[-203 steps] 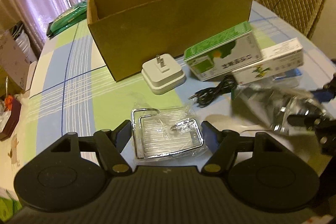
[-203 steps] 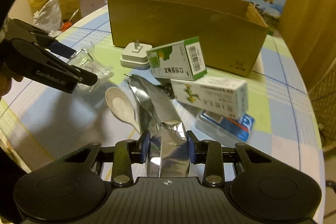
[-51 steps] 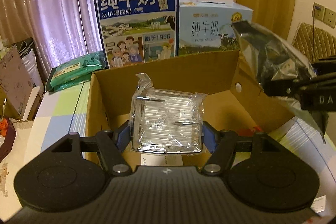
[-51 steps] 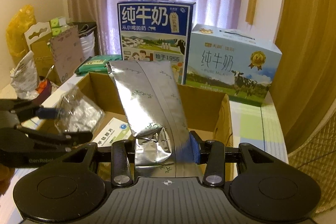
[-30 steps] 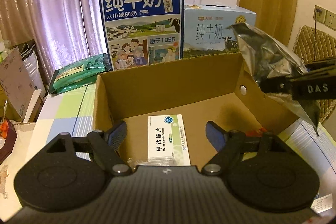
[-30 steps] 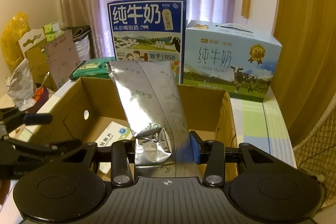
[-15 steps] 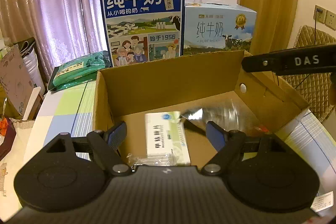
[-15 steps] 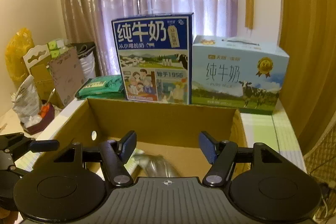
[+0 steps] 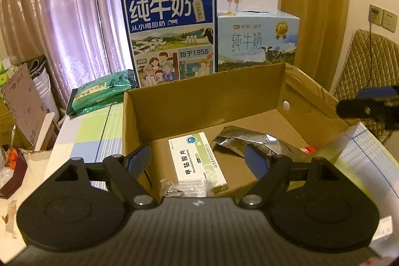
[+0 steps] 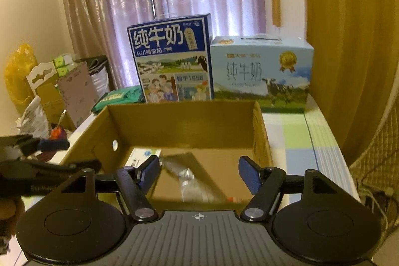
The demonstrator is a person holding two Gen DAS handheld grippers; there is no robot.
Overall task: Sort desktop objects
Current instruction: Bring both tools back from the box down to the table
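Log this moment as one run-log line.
left gripper: open, empty | right gripper: open, empty | cardboard box: holds foil pouch, medicine box, bagged wire rack

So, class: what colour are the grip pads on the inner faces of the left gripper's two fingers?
Blue pads on black fingers, clearest in the left wrist view.
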